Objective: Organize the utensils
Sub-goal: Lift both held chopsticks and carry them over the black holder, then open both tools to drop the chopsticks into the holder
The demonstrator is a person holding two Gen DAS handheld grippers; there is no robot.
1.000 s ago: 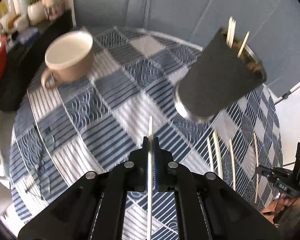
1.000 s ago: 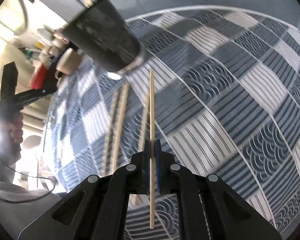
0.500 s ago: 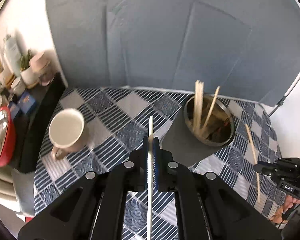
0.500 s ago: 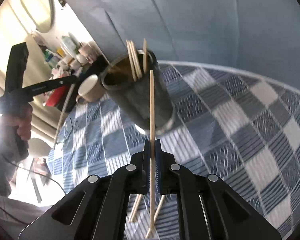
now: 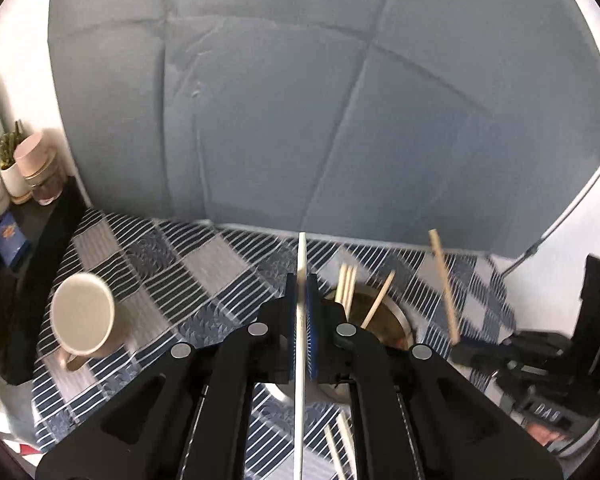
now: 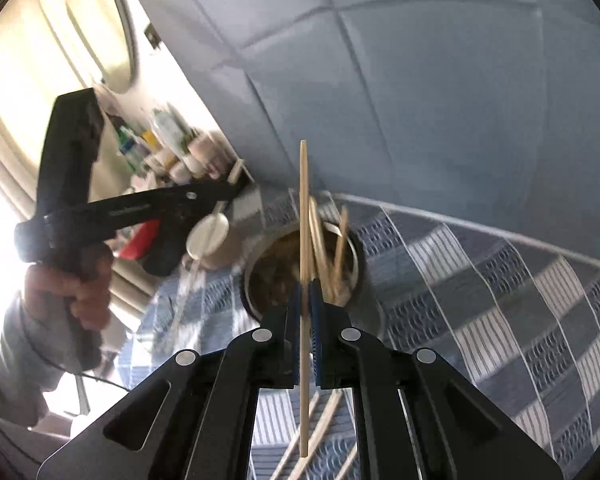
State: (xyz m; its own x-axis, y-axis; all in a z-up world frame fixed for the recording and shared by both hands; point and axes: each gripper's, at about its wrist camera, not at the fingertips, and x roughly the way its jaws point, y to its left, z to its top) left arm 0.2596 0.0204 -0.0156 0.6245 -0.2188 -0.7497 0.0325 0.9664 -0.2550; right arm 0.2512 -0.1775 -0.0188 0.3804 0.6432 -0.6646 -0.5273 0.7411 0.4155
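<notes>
My left gripper [image 5: 301, 280] is shut on a pale chopstick [image 5: 301, 256] that runs straight up between its blue pads. Just right of it and below stands the round utensil holder [image 5: 396, 316] with several chopsticks [image 5: 348, 284] leaning in it. My right gripper [image 6: 305, 288] is shut on a wooden chopstick [image 6: 304, 208] and hangs above the same holder [image 6: 356, 256]. In the left wrist view the right gripper [image 5: 458, 350] shows at the right edge with its chopstick [image 5: 444, 280] tilted up. In the right wrist view the left gripper [image 6: 236, 186] shows, held by a hand [image 6: 72, 292].
A beige mug [image 5: 82, 316] stands at the left of the blue and white checked tablecloth [image 5: 188, 276]. Loose chopsticks [image 6: 324, 420] lie on the cloth near me. A grey-blue backdrop [image 5: 300, 100] rises behind the table. Jars and bottles crowd a shelf [image 5: 12, 184] at the left.
Both grippers have risen with their chopsticks and tilted up, so the holder dropped lower in both views and I now look into its mouth.
</notes>
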